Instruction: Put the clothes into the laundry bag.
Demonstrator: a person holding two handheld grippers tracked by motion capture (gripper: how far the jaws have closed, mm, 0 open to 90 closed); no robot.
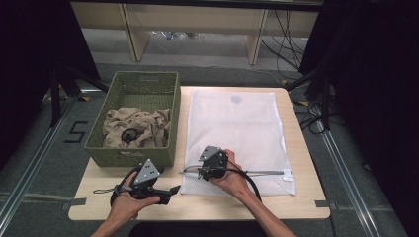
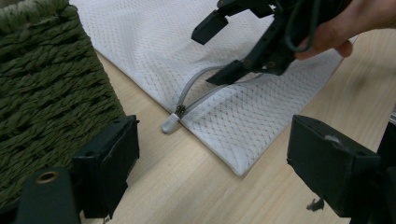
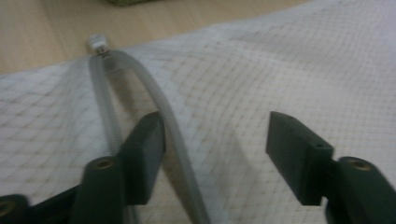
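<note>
A white mesh bag (image 1: 237, 133) lies flat on the wooden table (image 1: 306, 197), just to the right of a green woven basket (image 1: 133, 153). The bag has a grey zipper (image 1: 257, 172) along the edge nearest the person. The zipper is open at its left end, so its two grey sides part there, as the left gripper view shows (image 2: 196, 88). The little zipper pull (image 2: 171, 122) sits at the bag's left corner and pokes out onto the bare wood. The right gripper (image 1: 203, 173) is down on the bag at this open part of the zipper. Its two black jaws are spread apart. In the right gripper view (image 3: 215, 140) one jaw goes in between the two grey sides of the zipper (image 3: 163, 121), and the other jaw is over the plain mesh (image 3: 280, 70). The jaws do not pinch the cloth or the zipper. The left gripper (image 1: 174, 188) is just off the bag's left corner, over the bare table in front of the basket. Its jaws are wide open too, with nothing between them (image 2: 210, 163). It points at the zipper pull and the bag's corner. Inside the basket there is a bundle of tan cloth (image 1: 141, 126) with a dark ring-shaped thing (image 1: 129, 136) on top of it. A black number five (image 1: 75, 132) is marked on the grey floor left of the basket.
</note>
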